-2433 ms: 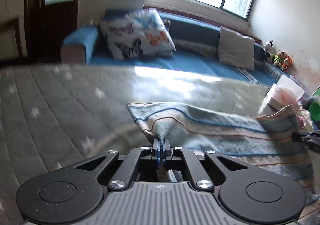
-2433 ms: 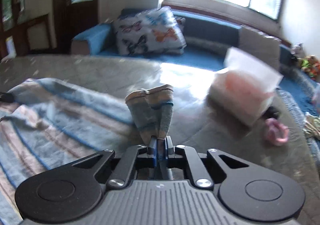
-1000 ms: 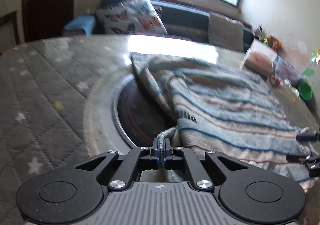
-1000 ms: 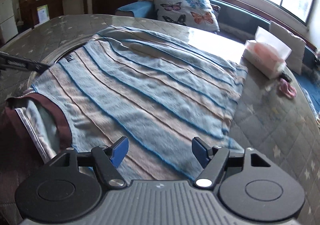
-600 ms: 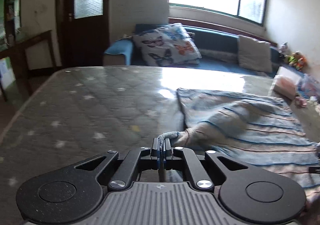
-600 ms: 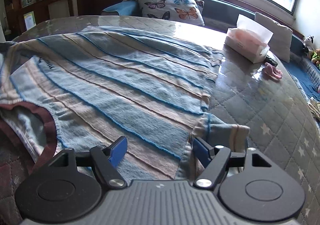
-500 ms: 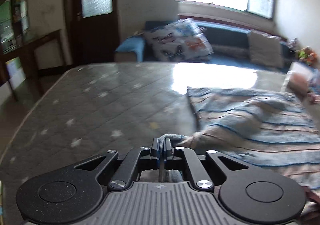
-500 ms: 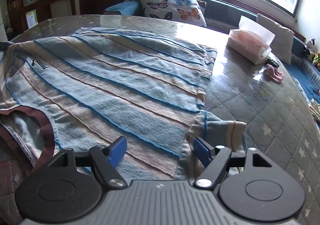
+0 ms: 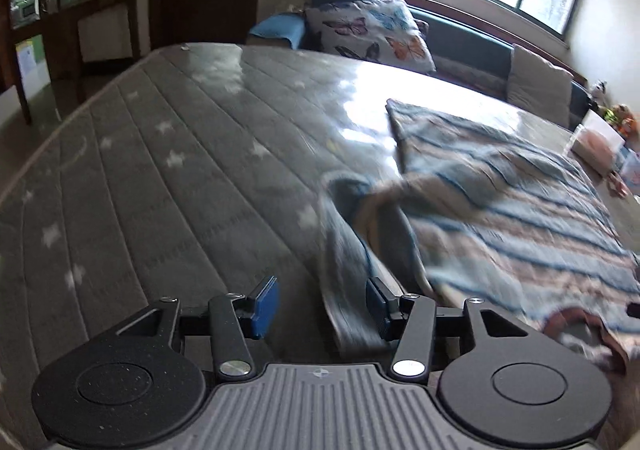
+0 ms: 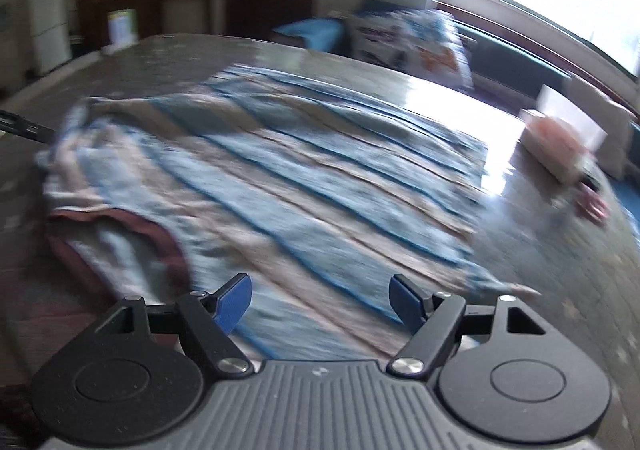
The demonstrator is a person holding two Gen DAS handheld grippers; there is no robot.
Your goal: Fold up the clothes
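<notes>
A blue and beige striped shirt (image 10: 304,178) with a dark red collar (image 10: 160,246) lies spread flat on the grey quilted table (image 9: 160,178). In the left wrist view its sleeve (image 9: 348,262) runs toward me between the blue pads of my left gripper (image 9: 322,308), whose jaws stand apart, the sleeve loose near the right pad. My right gripper (image 10: 322,304) hovers open over the shirt's near edge, just right of the collar, gripping nothing. The view is motion-blurred.
A tissue box (image 10: 560,146) and a small pink object (image 10: 592,206) sit at the table's far right. A blue sofa with a butterfly cushion (image 9: 376,34) lies behind the table. Bare table surface spreads left of the shirt.
My left gripper, shut on the sleeve half a second ago, has opened and the sleeve lies loose. The right gripper stayed open and shifted over the shirt's near edge.
</notes>
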